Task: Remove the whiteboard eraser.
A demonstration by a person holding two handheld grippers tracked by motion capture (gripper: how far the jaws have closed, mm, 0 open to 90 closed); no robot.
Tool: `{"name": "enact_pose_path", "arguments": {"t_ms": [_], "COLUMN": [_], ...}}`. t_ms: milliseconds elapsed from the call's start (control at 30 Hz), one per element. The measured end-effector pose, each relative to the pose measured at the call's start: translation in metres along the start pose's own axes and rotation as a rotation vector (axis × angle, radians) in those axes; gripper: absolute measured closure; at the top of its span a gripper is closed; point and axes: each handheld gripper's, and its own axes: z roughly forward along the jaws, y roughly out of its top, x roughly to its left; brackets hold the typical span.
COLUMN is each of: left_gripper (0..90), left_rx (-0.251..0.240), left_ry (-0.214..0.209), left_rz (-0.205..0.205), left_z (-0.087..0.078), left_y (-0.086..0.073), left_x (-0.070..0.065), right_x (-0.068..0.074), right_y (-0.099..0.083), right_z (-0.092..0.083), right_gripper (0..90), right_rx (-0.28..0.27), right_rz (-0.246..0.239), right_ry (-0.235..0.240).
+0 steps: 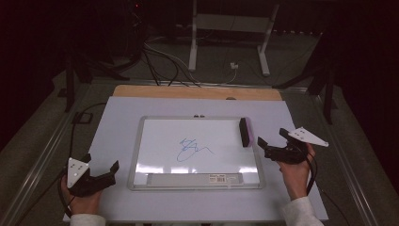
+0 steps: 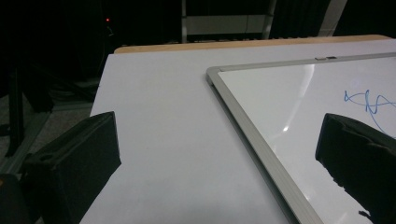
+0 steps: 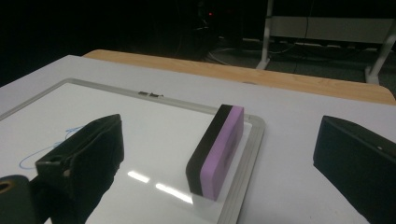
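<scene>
The eraser (image 3: 215, 148) stood on edge on the whiteboard (image 1: 197, 141), just ahead of the right gripper (image 1: 272, 141), whose jaws gaped wide apart around nothing. Blue scribble (image 1: 190, 149) lay beyond the eraser. The left gripper (image 1: 101, 167), also spread open and empty, hovered beside the board's opposite edge.

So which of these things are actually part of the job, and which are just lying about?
Part of the job:
eraser, between the open right gripper jaws
whiteboard
blue scribble
left gripper, open, waiting

Lying about:
wooden board
white frame on the floor
floor cables
</scene>
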Motion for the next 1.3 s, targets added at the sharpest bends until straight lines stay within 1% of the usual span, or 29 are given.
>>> {"name": "enact_pose_path", "arguments": {"t_ms": [67,100,233,267,300,400,433,467,633,767,1000,1300], "left_gripper": [0.6,0.6,0.6,0.6,0.6,0.6,0.6,0.6,0.6,0.6,0.6,0.6], "left_rx": [0.000,0.001,0.004,0.004,0.004,0.003,0.003,0.004,0.005,0.006,0.008,0.010], "left_ry": [0.000,0.000,-0.002,-0.002,-0.002,-0.003,-0.003,-0.002,-0.004,-0.005,-0.006,-0.007], "left_rz": [0.000,-0.001,0.002,0.002,0.002,0.000,0.000,0.000,0.001,0.002,0.003,0.003], "left_z": [0.000,0.000,0.000,0.000,0.000,0.001,0.001,0.001,0.001,0.001,0.002,0.002], "left_y": [0.000,0.000,0.000,0.000,0.000,0.000,0.000,0.000,0.000,-0.001,-0.001,-0.001], "left_x": [0.000,0.000,-0.001,-0.001,-0.001,0.000,0.000,0.000,0.000,-0.001,0.000,0.000], "right_x": [-0.001,-0.001,-0.003,-0.004,-0.004,-0.006,-0.006,-0.007,-0.007,-0.009,-0.018,-0.026], "right_y": [0.004,0.004,0.008,0.009,0.009,0.012,0.012,0.014,0.016,0.019,0.016,0.011], "right_z": [0.006,0.006,0.015,0.020,0.020,0.030,0.030,0.035,0.043,0.050,0.065,0.083], "right_gripper": [2.3,2.3,2.3,2.3,2.3,2.4,2.4,2.6,2.6,2.6,3.2,6.5], "right_rx": [0.009,0.009,0.025,0.037,0.037,0.072,0.072,0.090,0.107,0.119,0.162,0.214], "right_rz": [0.006,0.006,0.016,0.019,0.019,0.030,0.030,0.038,0.035,0.044,0.072,0.090], "right_ry": [0.004,0.004,0.007,0.006,0.006,0.004,0.004,0.004,0.000,-0.003,-0.019,-0.031]}}
